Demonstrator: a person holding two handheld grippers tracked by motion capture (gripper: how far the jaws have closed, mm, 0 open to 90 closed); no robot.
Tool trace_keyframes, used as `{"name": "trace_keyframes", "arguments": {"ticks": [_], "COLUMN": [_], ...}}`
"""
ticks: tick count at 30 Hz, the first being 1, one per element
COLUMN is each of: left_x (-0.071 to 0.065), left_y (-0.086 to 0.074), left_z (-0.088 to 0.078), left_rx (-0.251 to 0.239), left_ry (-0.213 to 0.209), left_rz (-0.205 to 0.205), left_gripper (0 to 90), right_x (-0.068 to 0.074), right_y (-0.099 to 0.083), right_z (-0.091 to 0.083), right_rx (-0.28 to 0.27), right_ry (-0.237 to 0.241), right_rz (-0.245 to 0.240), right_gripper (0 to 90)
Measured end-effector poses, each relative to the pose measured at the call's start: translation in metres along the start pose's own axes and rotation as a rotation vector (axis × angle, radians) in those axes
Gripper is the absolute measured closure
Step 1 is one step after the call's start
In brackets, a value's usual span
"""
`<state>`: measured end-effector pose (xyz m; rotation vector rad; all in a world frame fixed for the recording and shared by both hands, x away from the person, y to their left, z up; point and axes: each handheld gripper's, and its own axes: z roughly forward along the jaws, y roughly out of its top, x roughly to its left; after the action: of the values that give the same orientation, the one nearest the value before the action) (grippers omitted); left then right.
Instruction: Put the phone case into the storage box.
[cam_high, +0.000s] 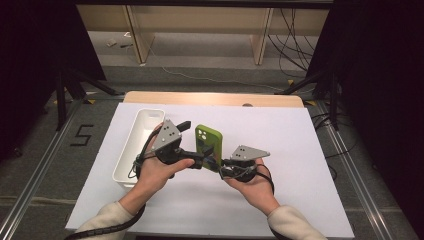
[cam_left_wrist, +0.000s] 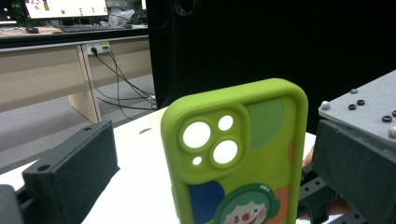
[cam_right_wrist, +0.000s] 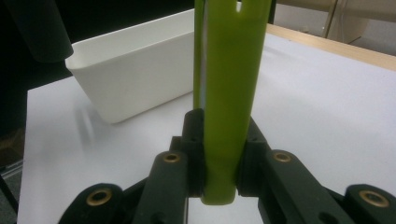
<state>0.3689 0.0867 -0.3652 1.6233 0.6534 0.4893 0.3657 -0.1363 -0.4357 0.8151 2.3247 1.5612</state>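
Two grippers: both are up at the green phone case (cam_high: 208, 146), which is lifted above the middle of the white tabletop (cam_high: 300, 150).
Right gripper (cam_high: 226, 163): its fingers are clenched on the case's bottom edge, one on each flat side.
Left gripper (cam_high: 197, 162): it sits just left of the case. One finger (cam_left_wrist: 70, 172) stands apart from the case, so it looks released, but I cannot tell for sure.
Where the case is: in the air between the two hands, near the white bin (cam_high: 137, 145), which sits to its left.
Done so far: the case is picked up and held.
Left to do: maybe it goes into the bin, and that is not done yet.
Which way it points: the end with the camera holes (cam_left_wrist: 212, 140) points up and to the far side.
Long axis: it runs from near to far and tips upward, almost standing up.
Back side: the clown picture (cam_left_wrist: 245, 210) faces the left gripper.
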Motion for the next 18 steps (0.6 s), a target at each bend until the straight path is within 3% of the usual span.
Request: {"name": "trace_keyframes", "arguments": {"ticks": [18], "left_x": [-0.007], "left_y": [0.003], "left_z": [0.013], "left_rx": [-0.016], "left_ry": [0.04], "left_rz": [0.003], "left_gripper": [0.0], "right_x": [0.002], "right_y": [0.0], "right_z": [0.003], "right_rx": [0.001], "right_ry": [-0.034], "right_rz": [0.02], "right_gripper": [77.9]}}
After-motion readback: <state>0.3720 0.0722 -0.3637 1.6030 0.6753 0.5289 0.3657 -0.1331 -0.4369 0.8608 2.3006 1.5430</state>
